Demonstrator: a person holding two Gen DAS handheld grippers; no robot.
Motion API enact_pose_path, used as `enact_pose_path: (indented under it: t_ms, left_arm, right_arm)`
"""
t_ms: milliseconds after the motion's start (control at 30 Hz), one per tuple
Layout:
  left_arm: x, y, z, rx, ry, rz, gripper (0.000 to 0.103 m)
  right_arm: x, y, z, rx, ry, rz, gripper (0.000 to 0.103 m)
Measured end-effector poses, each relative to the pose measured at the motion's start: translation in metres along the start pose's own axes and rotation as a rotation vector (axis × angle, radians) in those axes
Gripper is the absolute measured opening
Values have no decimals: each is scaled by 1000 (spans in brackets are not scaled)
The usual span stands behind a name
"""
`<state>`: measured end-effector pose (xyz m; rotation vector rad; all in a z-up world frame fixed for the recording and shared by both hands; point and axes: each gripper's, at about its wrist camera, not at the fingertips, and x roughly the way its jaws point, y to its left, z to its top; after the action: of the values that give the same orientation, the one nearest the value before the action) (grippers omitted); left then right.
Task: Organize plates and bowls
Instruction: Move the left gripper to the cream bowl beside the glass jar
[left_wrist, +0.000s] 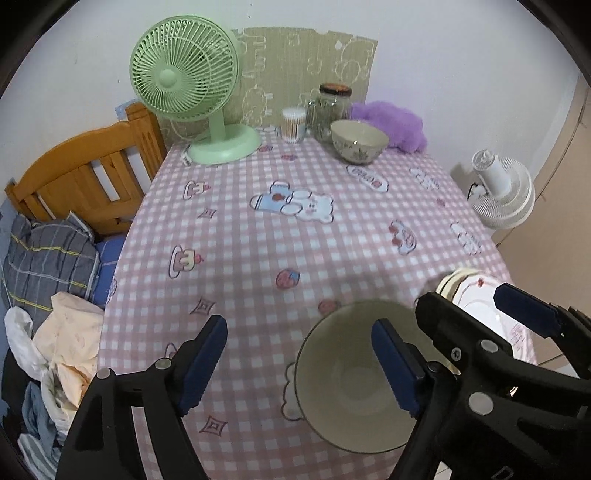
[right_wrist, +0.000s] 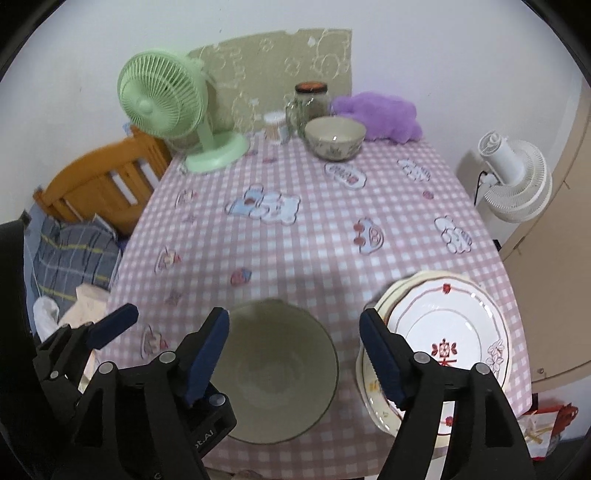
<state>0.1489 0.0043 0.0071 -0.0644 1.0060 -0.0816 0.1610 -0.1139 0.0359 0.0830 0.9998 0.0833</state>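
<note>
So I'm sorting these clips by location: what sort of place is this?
Most likely a bedroom or small living room at home: a wooden bed frame with bedding sits right beside the checked-cloth table, with a green desk fan on it.

Soft, even indoor light — faint shadows, fisheye-bent edges, dark vignette corners.

The middle of the pink checked tablecloth (right_wrist: 295, 229) lies bare, so a gripper could pass freely there. At the near edge stand a large cream ceramic bowl (right_wrist: 275, 373) and, just beside it, a stack of white plates with red pattern (right_wrist: 443, 332). The far edge is crowded by a green plastic fan (left_wrist: 184, 81), a glass jar with dark lid (left_wrist: 332, 107), a small flowered bowl (left_wrist: 358, 142) and a purple plush toy (left_wrist: 391, 125).
</note>
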Motion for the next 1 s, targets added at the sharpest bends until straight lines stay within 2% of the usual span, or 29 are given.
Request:
enact_pose_path:
  t_ms: [133, 400, 1000]
  left_arm:
    - [-6, -5, 15, 9, -22, -21, 82]
    - [-13, -22, 46, 29, -84, 1, 82]
    - [18, -83, 126, -67, -142, 113, 82]
  right_arm:
    - [-10, 0, 15, 3, -33, -6, 81]
    - [-19, -13, 45, 1, -84, -12, 90]
    - [7, -80, 134, -82, -139, 51, 90]
